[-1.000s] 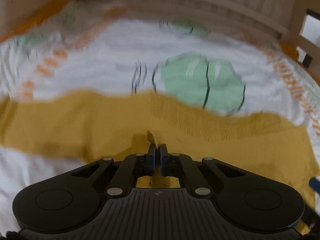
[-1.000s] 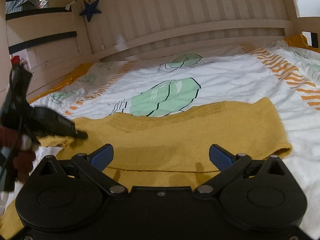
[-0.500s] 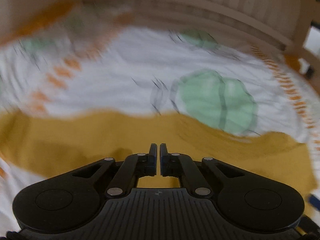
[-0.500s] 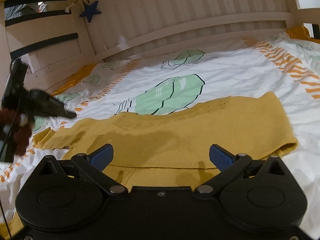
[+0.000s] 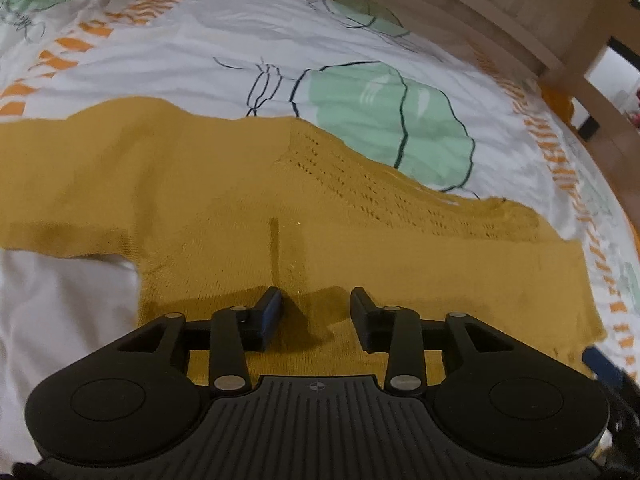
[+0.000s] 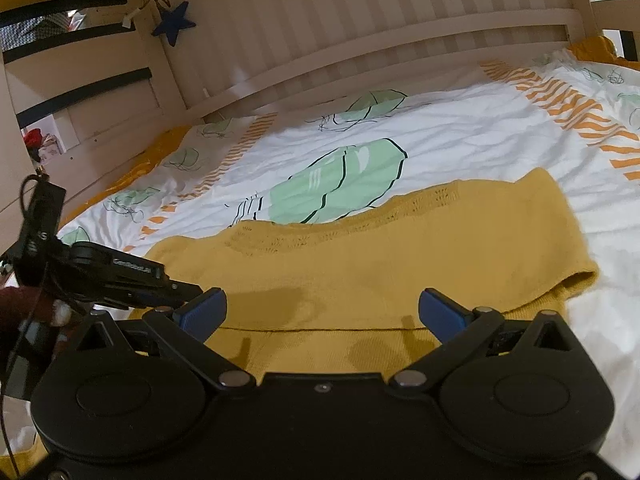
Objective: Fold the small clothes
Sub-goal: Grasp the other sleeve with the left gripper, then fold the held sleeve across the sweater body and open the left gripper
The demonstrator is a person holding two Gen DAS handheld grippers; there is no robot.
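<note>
A mustard-yellow knit sweater (image 5: 224, 208) lies flat on the bed, one sleeve stretched out to the left. It also shows in the right wrist view (image 6: 400, 264). My left gripper (image 5: 316, 318) is open and empty, just above the sweater's body. It appears in the right wrist view (image 6: 200, 294) at the left, over the sweater. My right gripper (image 6: 322, 314) is wide open and empty, hovering over the sweater's near hem.
The sweater lies on a white bedsheet (image 6: 440, 136) with green and orange prints. A wooden slatted bed rail (image 6: 360, 52) runs along the back. A blue star (image 6: 172, 24) hangs at the upper left.
My left gripper was shut on the sweater's left side, let go, opened, and moved down over the body. The sleeve now lies spread out. The right gripper stayed open.
</note>
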